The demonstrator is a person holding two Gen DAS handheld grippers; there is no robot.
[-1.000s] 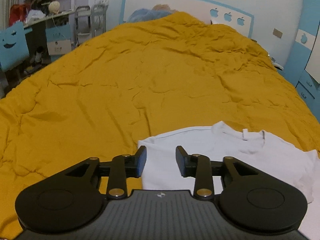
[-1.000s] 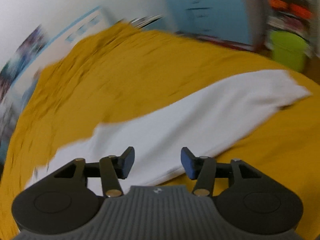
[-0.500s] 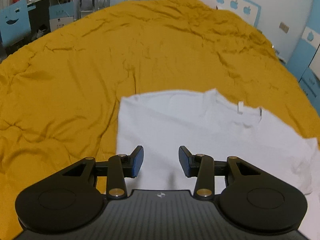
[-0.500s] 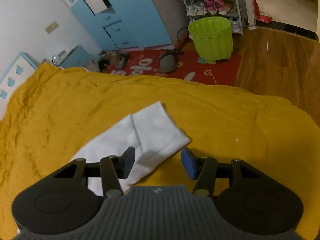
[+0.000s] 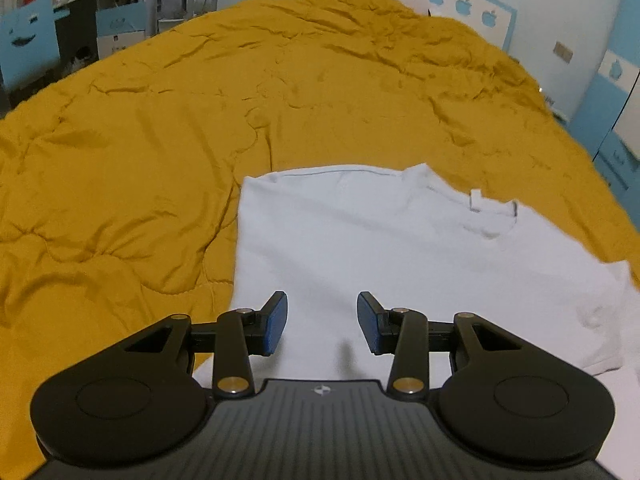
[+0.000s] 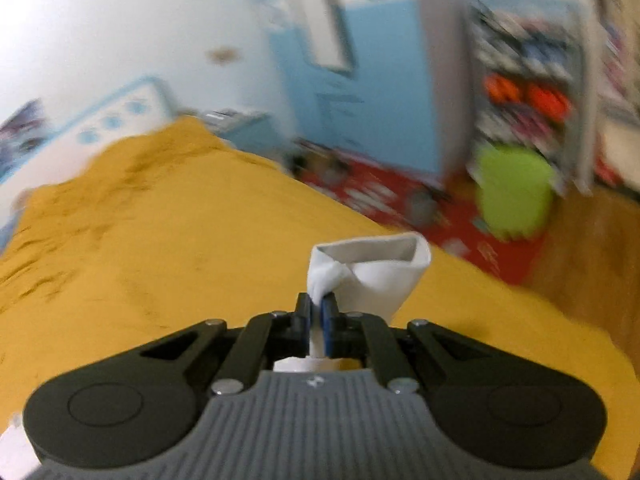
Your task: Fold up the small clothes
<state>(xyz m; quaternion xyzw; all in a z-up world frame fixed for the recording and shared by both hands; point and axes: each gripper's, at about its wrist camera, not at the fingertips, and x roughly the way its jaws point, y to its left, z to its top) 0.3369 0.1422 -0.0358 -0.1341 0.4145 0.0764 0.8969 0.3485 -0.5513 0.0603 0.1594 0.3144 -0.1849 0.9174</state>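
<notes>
A small white T-shirt (image 5: 384, 248) lies flat on the mustard-yellow quilt (image 5: 200, 128), collar and tag toward the far right. My left gripper (image 5: 322, 318) is open and empty, hovering over the shirt's near left part. My right gripper (image 6: 317, 312) is shut on the shirt's white sleeve (image 6: 376, 272), which it holds lifted above the quilt (image 6: 160, 248) with the sleeve opening showing. The right wrist view is motion-blurred.
The bed's blue-and-white headboard (image 5: 464, 0) stands at the back. A desk and blue chair (image 5: 28, 40) are at the far left. A green bin (image 6: 514, 192), red rug and shoe rack lie beyond the bed's edge, with a blue wardrobe (image 6: 360, 64).
My right gripper has closed on the sleeve and lifted it off the quilt. My left gripper has shifted slightly over the shirt and stays open.
</notes>
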